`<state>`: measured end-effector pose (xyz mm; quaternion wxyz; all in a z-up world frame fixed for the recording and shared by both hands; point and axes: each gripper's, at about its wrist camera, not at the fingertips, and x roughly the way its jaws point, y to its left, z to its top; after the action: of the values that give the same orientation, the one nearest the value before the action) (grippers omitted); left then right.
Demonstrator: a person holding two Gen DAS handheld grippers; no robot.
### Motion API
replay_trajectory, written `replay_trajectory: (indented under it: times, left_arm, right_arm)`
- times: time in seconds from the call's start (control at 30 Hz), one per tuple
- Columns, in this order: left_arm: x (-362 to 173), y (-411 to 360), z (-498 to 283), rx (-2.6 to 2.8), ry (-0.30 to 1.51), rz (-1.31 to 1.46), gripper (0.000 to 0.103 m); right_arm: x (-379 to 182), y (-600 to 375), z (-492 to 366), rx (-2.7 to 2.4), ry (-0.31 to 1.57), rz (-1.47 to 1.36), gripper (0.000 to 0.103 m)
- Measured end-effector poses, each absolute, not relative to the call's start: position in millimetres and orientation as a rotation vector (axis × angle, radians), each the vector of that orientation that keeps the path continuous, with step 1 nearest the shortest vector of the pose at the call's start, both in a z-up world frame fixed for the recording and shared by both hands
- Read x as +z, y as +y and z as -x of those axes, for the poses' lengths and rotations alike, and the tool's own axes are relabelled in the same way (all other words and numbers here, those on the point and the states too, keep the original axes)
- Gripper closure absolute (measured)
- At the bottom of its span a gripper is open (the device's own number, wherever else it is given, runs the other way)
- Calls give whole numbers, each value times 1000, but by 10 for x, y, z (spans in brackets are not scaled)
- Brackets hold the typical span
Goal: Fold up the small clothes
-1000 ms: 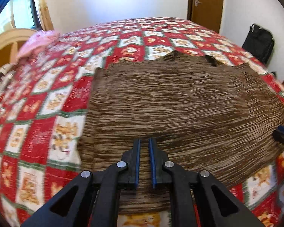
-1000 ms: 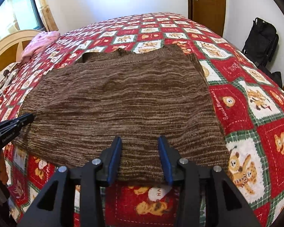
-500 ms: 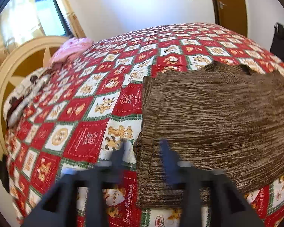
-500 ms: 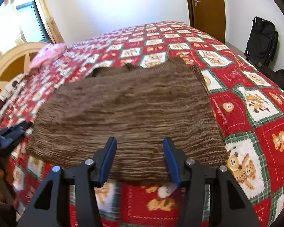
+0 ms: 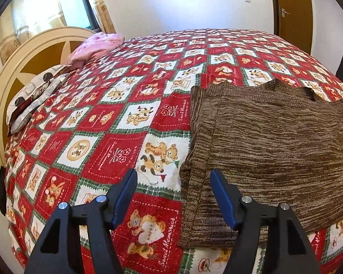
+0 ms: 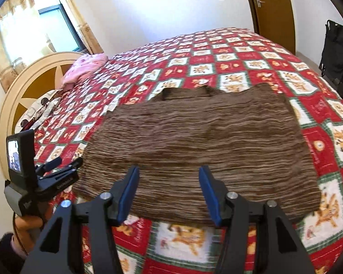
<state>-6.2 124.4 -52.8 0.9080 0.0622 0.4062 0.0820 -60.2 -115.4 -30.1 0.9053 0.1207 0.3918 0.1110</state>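
Since a second ago the left gripper (image 5: 173,181) has shifted off the brown knit sweater (image 5: 267,146) to its left edge, jaws now spread wide. Right gripper (image 6: 169,177) hovers empty, agape, over the sweater's near hem; sweater flat on the bedspread (image 5: 116,123).

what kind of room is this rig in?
Almost certainly a home bedroom: a bed with a teddy-bear quilt, pillows against a rounded headboard, a curtained window and a wooden door. A brown sweater lies flat on the quilt.
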Motion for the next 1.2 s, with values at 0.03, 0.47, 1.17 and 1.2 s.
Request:
replay_trajectory:
  times: [0.03, 0.47, 1.17, 1.2]
  left_arm:
    - [-523, 1261, 73, 165, 841, -114, 36]
    - [-610, 1552, 185, -107, 862, 329, 44]
    - [-749, 1617, 213, -30, 886, 335, 57]
    - [-786, 1619, 203, -28, 899, 349, 57]
  right_arm:
    - [-309, -1118, 588, 230, 812, -246, 35]
    - [-378, -960, 583, 246, 837, -273, 25]
    - [-398, -907, 581, 265, 852, -275, 25]
    - [-399, -898, 585, 268, 853, -272, 25]
